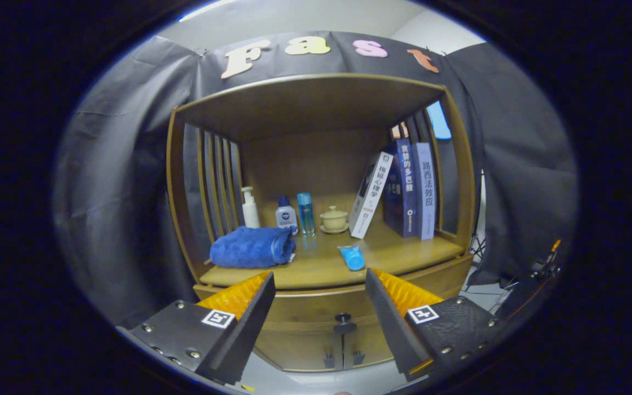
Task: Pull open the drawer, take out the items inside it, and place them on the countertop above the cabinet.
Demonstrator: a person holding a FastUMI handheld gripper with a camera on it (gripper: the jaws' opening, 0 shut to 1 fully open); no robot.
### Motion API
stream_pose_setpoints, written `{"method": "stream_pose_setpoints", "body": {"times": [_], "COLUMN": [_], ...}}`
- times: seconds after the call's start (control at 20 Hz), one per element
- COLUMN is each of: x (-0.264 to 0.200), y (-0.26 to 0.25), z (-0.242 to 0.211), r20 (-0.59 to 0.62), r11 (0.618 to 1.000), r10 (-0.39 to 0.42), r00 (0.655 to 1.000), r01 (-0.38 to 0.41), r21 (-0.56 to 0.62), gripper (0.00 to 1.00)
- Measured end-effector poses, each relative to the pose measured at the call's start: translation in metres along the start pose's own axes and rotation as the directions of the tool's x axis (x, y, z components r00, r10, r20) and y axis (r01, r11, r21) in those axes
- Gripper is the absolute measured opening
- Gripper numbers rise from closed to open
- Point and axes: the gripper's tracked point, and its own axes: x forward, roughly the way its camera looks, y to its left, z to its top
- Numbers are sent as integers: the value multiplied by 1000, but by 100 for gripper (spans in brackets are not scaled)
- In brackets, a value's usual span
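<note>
Facing a wooden cabinet (316, 181), drawer (321, 323) closed with its dark knob (344, 317) between the spread, empty fingers of the gripper (319, 296). Countertop (404, 255) stock: blue towel (251, 247), pump bottle (249, 207), two small bottles, lidded cup (334, 218), blue tube (352, 257), three Chinese-titled books (404, 189).

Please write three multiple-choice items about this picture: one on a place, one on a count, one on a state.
1. Where is the blue towel?
A. on the countertop, left side
B. in the drawer
C. on the floor

2. How many books stand on the right?
A. one
B. three
C. five

3. The gripper is:
A. shut on the knob
B. shut on the tube
C. open, holding nothing

Key: 1 A, the towel lies below the pump bottle; 2 B, three spines show; 3 C, the fingers are spread, with the drawer knob between them.
</note>
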Motion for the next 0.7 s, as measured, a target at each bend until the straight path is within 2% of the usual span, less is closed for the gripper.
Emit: {"method": "stream_pose_setpoints", "body": {"times": [0.35,0.7], "x": [-80,-154], "y": [11,-3], "z": [46,47], "r20": [46,56], "r11": [999,999], "r10": [35,39], "r00": [998,998], "r01": [-33,-37], "r21": [-32,-35], "gripper": [99,99]}}
